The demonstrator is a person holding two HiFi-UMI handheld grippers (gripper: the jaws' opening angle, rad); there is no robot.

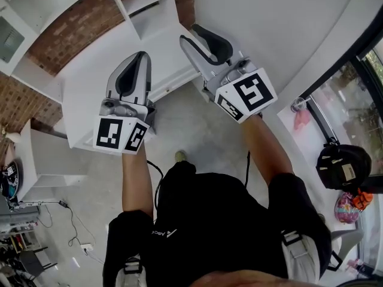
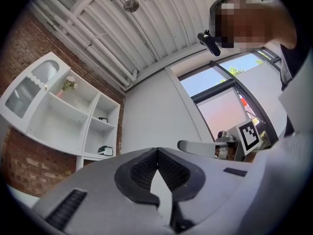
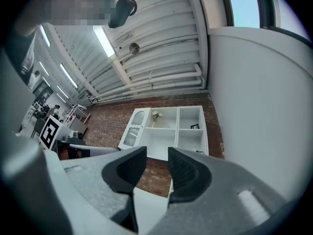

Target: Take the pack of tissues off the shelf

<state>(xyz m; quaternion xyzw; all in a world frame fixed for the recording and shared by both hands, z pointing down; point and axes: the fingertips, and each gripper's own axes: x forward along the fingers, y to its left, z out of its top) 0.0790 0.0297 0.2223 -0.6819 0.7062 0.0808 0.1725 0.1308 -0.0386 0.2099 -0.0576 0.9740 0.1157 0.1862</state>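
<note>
A white shelf unit [image 2: 63, 116] hangs on the brick wall, far beyond both grippers. In its lower right compartment lies a small green and white pack [image 2: 105, 151], which looks like the tissues. My left gripper [image 2: 157, 151] points up at the wall beside the shelf, its jaws shut and empty. My right gripper [image 3: 156, 155] faces the same shelf [image 3: 166, 131] from a distance, jaws a little apart with nothing between them. In the head view both grippers, left [image 1: 142, 55] and right [image 1: 194, 34], are held out side by side in front of my body.
A vase of flowers [image 2: 68, 84] and a small dark item [image 2: 102, 119] stand in other shelf compartments. A plain white wall [image 2: 146, 111] runs right of the shelf. A black bag [image 1: 342, 166] rests on the window ledge at right. Cables [image 1: 72, 220] lie on the floor at left.
</note>
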